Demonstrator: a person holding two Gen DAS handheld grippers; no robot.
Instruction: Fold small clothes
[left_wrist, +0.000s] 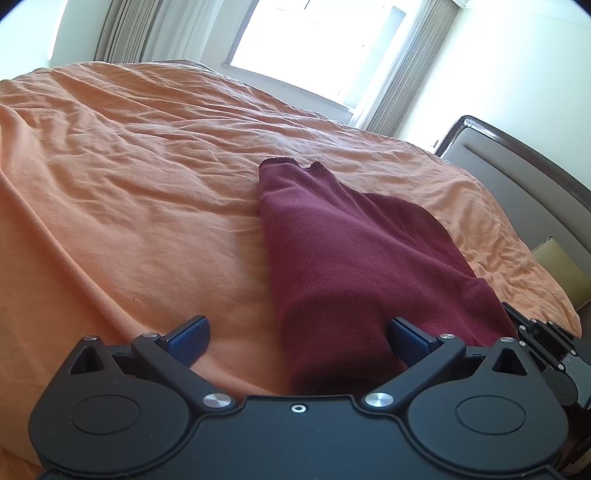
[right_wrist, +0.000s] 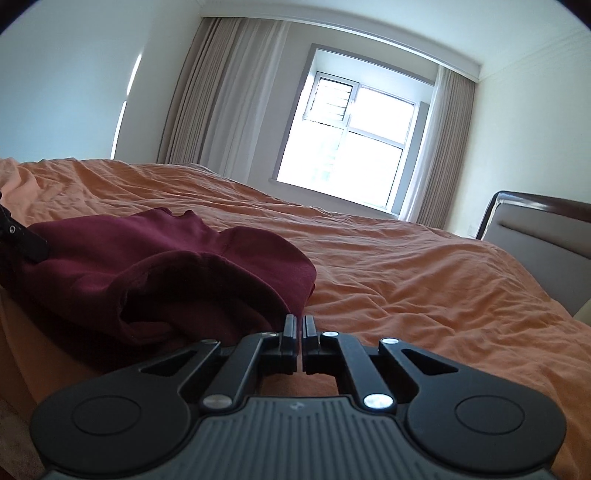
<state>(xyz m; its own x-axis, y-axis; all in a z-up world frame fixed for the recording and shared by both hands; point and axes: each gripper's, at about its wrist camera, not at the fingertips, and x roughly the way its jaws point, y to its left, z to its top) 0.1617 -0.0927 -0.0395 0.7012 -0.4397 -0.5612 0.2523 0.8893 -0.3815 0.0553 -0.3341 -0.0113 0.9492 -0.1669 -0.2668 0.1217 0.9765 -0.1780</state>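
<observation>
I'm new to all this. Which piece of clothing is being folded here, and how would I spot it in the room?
Find the big bed with the rumpled orange sheet, in front of the bright window. On its near side, towards the grey headboard, lies the dark red ribbed garment, partly folded over itself. It is the only piece of clothing and the only dark red thing on the orange.

A: Right gripper (right_wrist: 299, 328) low over the orange bedspread (right_wrist: 424, 288). Fingers drawn together, only a thin slit between them.

B: Anything caught in the slit?

A: Cannot tell. The maroon garment (right_wrist: 166, 273) lies bunched just left of the fingertips, its near fold lifted in a hump beside them.

B: Beyond that?

A: Part of the left gripper (right_wrist: 20, 240) at the left edge, against the garment's far side. Window (right_wrist: 354, 147) with beige curtains (right_wrist: 221, 96) behind; padded headboard (right_wrist: 539, 251) at right.
</observation>
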